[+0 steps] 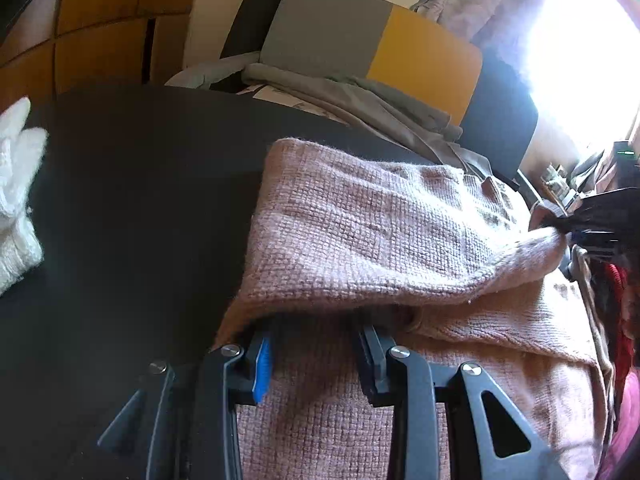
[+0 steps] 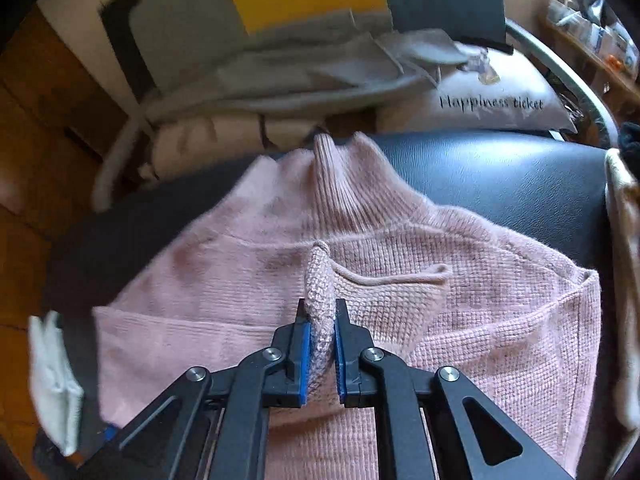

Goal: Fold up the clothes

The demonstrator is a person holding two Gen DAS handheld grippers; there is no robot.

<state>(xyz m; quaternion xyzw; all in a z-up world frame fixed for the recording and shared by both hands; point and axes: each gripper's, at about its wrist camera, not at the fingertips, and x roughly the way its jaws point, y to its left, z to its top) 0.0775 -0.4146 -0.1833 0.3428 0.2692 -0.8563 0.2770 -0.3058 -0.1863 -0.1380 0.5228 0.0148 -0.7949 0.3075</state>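
A pink knitted sweater (image 2: 460, 320) lies on a black leather surface (image 2: 500, 176), its ribbed collar pointing away. My right gripper (image 2: 320, 316) is shut on a raised fold of the sweater's edge. In the left wrist view the sweater (image 1: 360, 232) has a flap lifted and folded over. My left gripper (image 1: 316, 344) has its fingers apart, their tips hidden under the lifted flap; whether they hold cloth is hidden. The right gripper (image 1: 576, 232) shows at the right edge of that view, pinching the flap's corner.
A white knitted item (image 1: 16, 200) lies at the left on the black surface (image 1: 140, 200). Grey clothes (image 2: 300, 72) and a cushion with "Happiness ticket" lettering (image 2: 492, 100) lie behind. A grey and yellow chair back (image 1: 360, 36) stands beyond. Dark and red clothes (image 1: 616, 288) hang at right.
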